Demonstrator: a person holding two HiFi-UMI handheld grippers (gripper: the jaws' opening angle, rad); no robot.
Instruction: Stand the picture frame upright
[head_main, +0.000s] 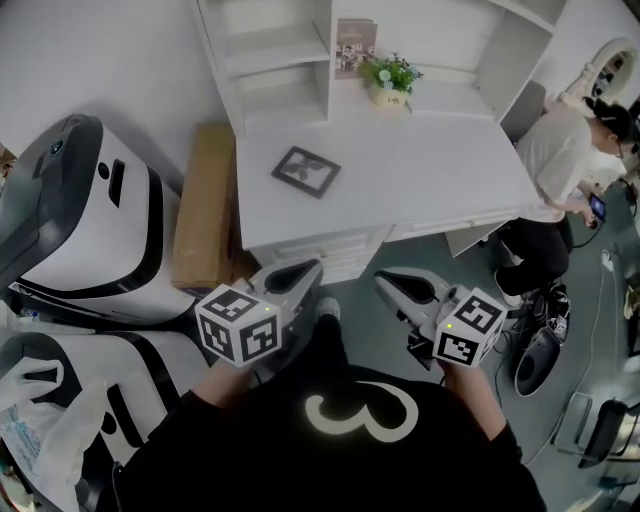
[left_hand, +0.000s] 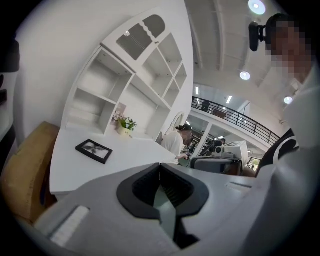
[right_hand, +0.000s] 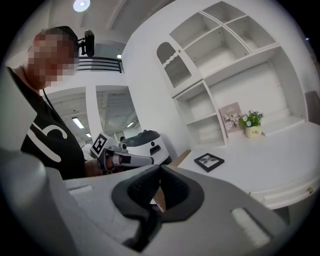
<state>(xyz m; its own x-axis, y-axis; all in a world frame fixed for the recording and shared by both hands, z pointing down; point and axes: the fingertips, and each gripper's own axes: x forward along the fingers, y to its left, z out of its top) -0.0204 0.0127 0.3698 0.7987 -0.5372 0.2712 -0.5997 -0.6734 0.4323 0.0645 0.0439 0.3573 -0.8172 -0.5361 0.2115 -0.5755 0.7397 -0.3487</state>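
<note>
Black picture frame (head_main: 306, 171) flat, skewed diagonally

Desk (head_main: 420, 180): smooth white painted finish, matt. Frame (head_main: 306, 171): black, matt moulding. Box (head_main: 205, 205): plain brown cardboard. Left gripper (head_main: 308, 267) and right gripper (head_main: 382, 279): matt grey plastic. Bag (head_main: 40, 420): thin translucent plastic.

Black picture frame (head_main: 306, 171), flat on white desk (head_main: 440, 180), angled

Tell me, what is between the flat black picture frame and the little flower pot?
Nothing. The head view shows only bare white desk top between the black picture frame and the white pot of flowers.
</note>
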